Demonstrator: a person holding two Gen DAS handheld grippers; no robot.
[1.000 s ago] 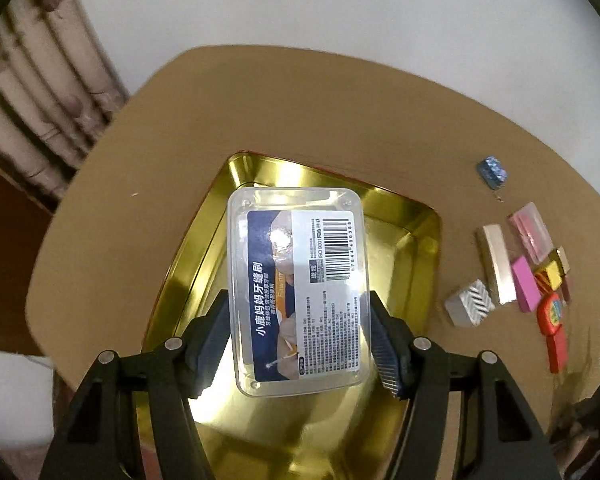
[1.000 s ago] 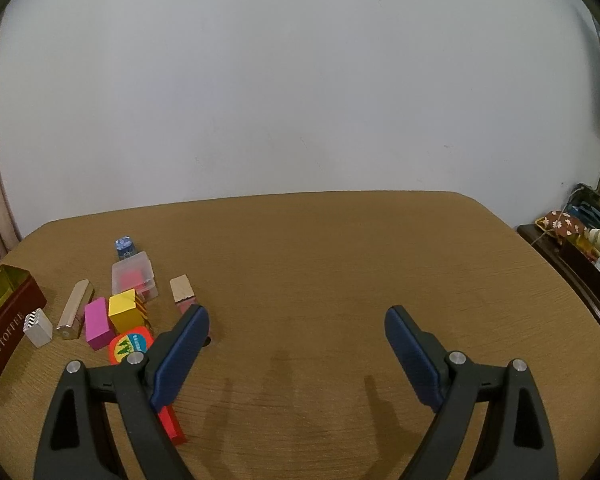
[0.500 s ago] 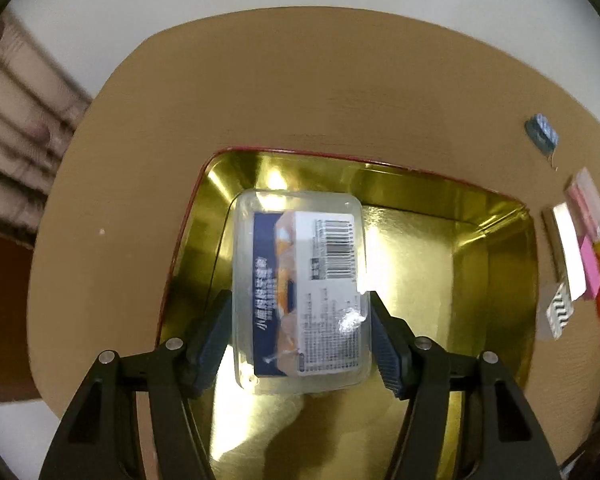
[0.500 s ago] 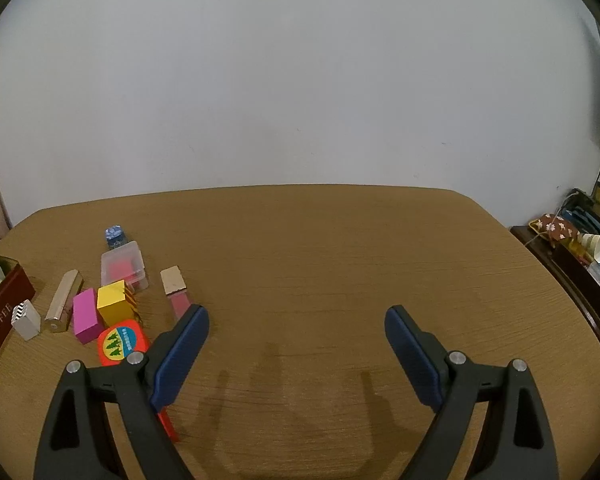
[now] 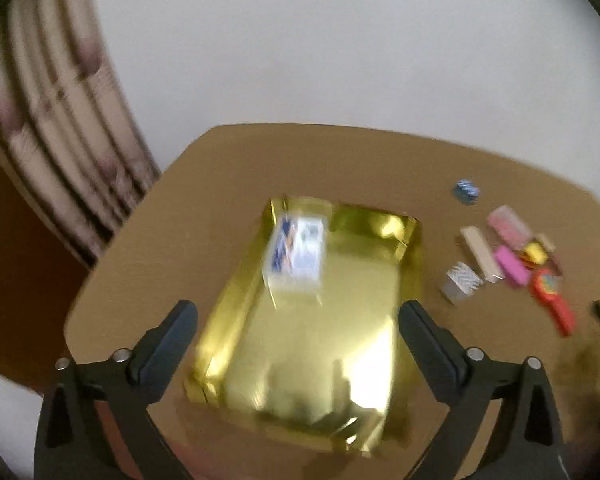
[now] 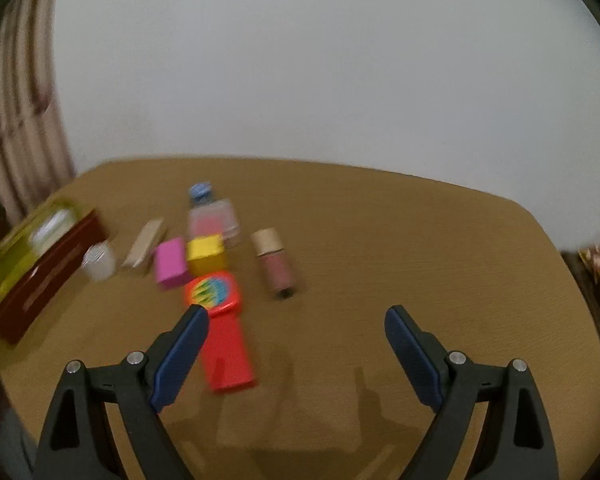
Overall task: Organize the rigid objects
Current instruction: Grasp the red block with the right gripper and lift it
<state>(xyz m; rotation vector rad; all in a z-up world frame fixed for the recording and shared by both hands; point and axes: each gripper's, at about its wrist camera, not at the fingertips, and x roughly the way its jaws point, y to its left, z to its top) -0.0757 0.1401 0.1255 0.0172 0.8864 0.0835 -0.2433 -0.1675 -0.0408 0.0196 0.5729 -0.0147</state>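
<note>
A clear plastic box with a blue and white label point(image 5: 296, 254) lies in the far left part of the gold tin tray point(image 5: 380, 360). My left gripper point(image 5: 298, 320) is open and empty, above the tray's near half. My right gripper point(image 6: 296, 320) is open and empty over the table, just right of a red toy with a round coloured face point(image 6: 220, 320). Beyond it lie a pink block point(image 6: 171, 266), a yellow block point(image 6: 206, 254), a small brown bottle point(image 6: 274, 264), a clear box with pink contents point(image 6: 214, 220), a beige bar point(image 6: 145, 242) and a white striped box point(image 6: 98, 262).
The brown table point(image 6: 420, 260) ends at a white wall behind. A curtain point(image 5: 52, 120) hangs at the left. The tray's dark red side point(image 6: 44, 280) shows at the left of the right wrist view. A small blue object point(image 5: 466, 191) lies beyond the pile.
My left gripper has opened, let go of the clear box in the tray and pulled back. My right gripper has swung left toward the pile of small objects.
</note>
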